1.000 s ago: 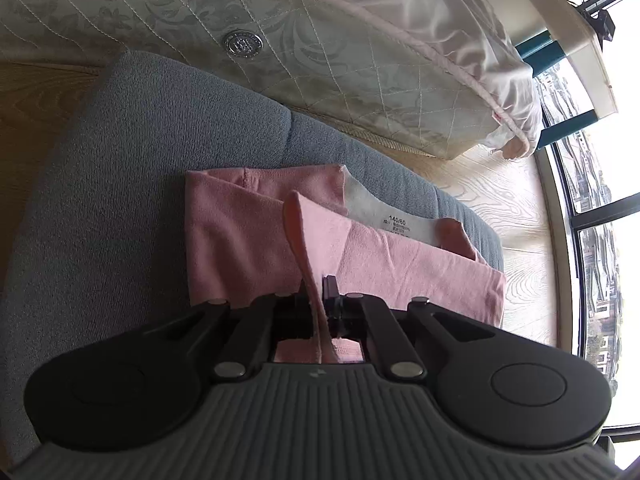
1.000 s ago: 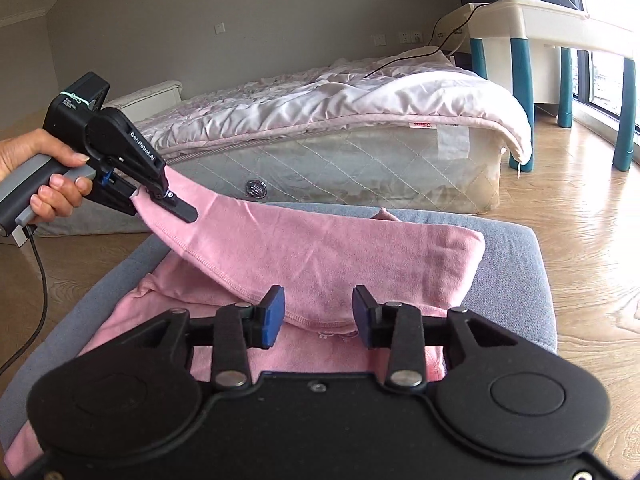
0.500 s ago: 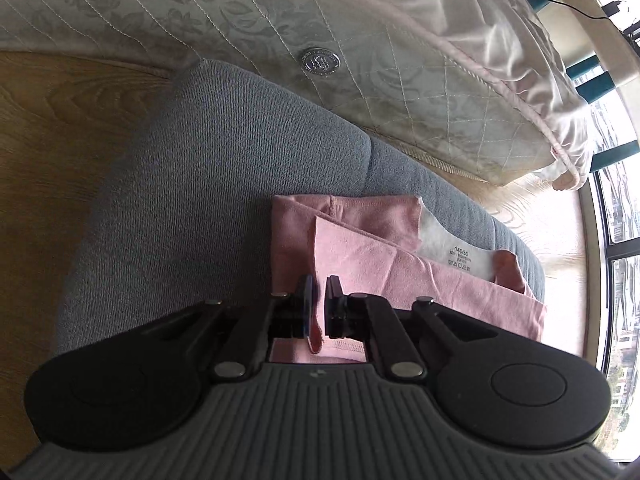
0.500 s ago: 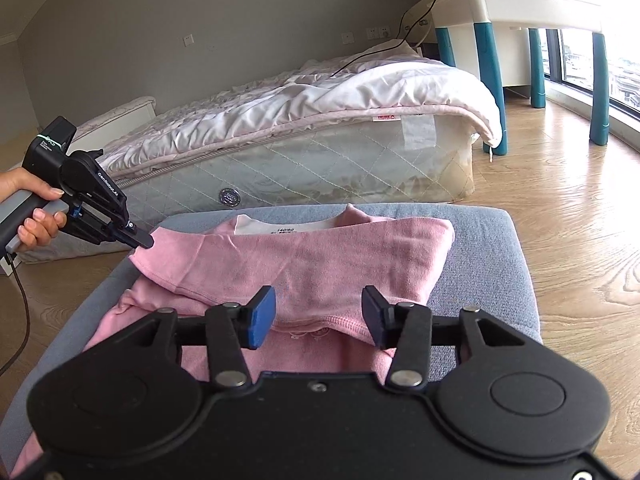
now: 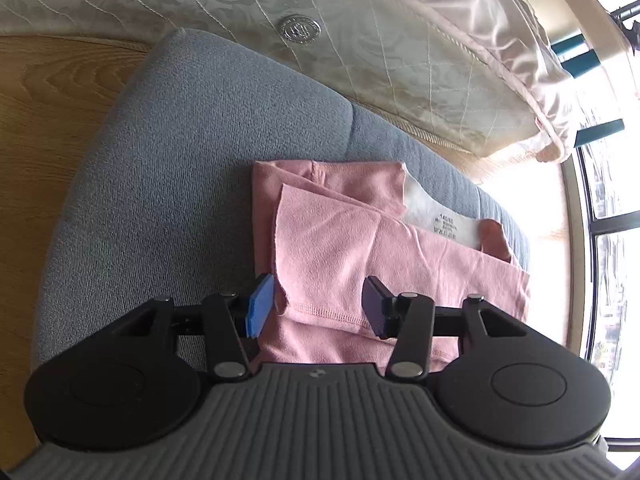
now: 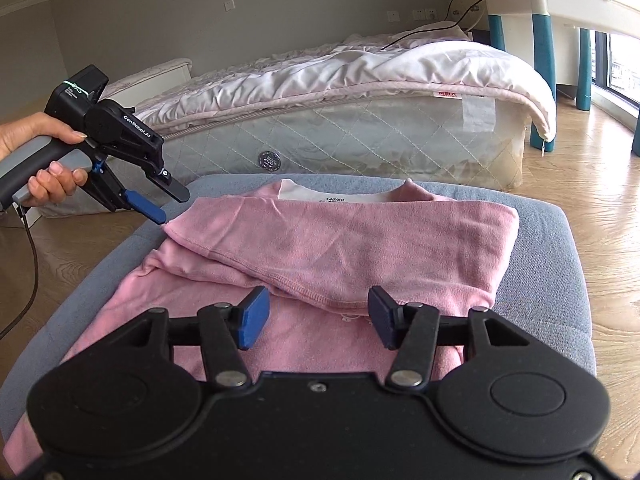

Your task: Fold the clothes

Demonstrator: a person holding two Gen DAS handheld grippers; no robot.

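Observation:
A pink garment (image 6: 340, 248) lies on a grey cushion (image 6: 548, 240), its lower part folded up over the chest, the white neck label (image 6: 334, 199) showing at the far edge. It also shows in the left wrist view (image 5: 340, 240). My left gripper (image 5: 318, 306) is open, its pads either side of the folded hem at the garment's left corner; it also shows in the right wrist view (image 6: 170, 204), just off that corner. My right gripper (image 6: 314, 316) is open and empty, just in front of the folded hem.
A bed with a quilted mattress side (image 6: 360, 140) and white bedding stands right behind the cushion. A white table with teal legs (image 6: 560, 20) stands at the back right by the window. Wood floor (image 6: 608, 208) surrounds the cushion.
My left gripper carried the pinched hem corner down onto the garment and opened, letting it go. My right gripper opened wider and stays at the hem. The fold now lies flat.

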